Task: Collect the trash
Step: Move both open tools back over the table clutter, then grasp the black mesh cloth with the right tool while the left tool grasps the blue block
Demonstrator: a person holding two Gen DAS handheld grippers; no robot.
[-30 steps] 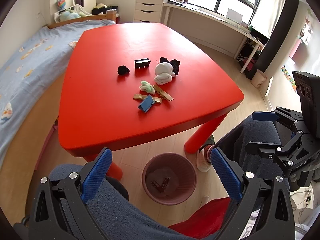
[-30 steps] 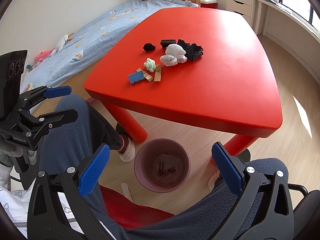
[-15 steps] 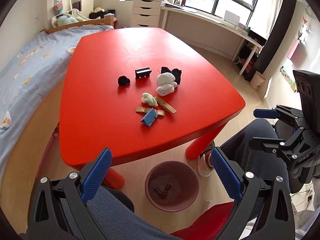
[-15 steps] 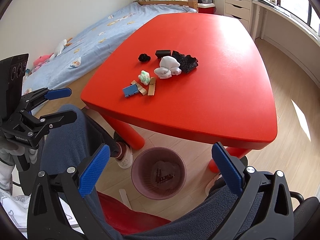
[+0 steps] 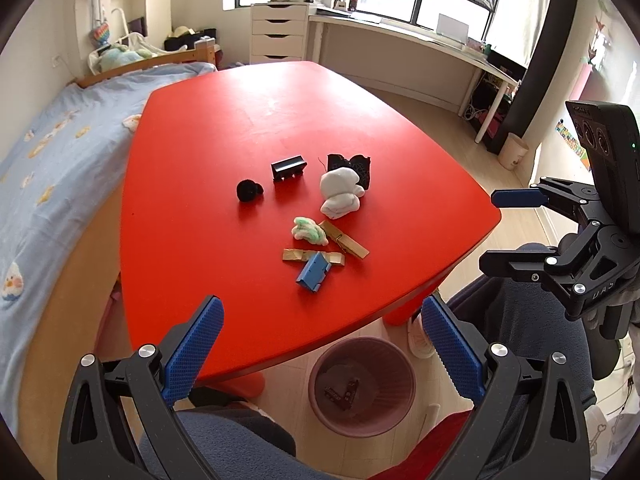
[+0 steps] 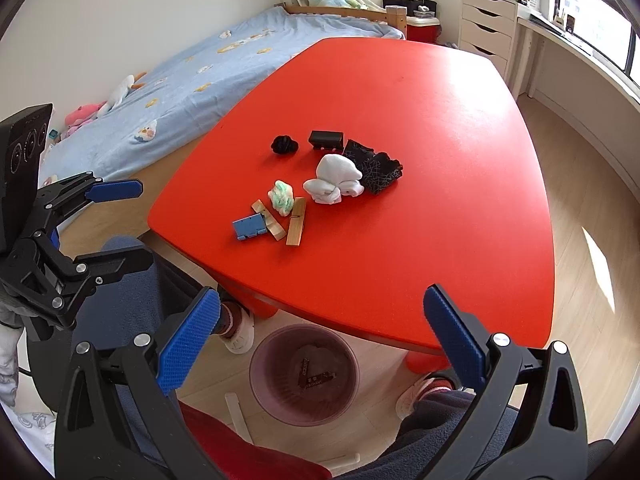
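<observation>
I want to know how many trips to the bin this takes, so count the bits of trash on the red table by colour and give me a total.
Black: 3, a fuzzy ball, a small block and a patterned cloth
White: 1, a crumpled wad
Green and white: 1, a small wad
Tan: 2, a wooden clip and a flat strip
Blue: 1, a small plastic piece
Total: 8

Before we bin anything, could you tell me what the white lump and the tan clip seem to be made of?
White lump: probably soft cloth, matte, with folds and rounded bulges. Tan clip: likely unfinished wood, pale and straight-edged, shaped like a clothespin.
</observation>
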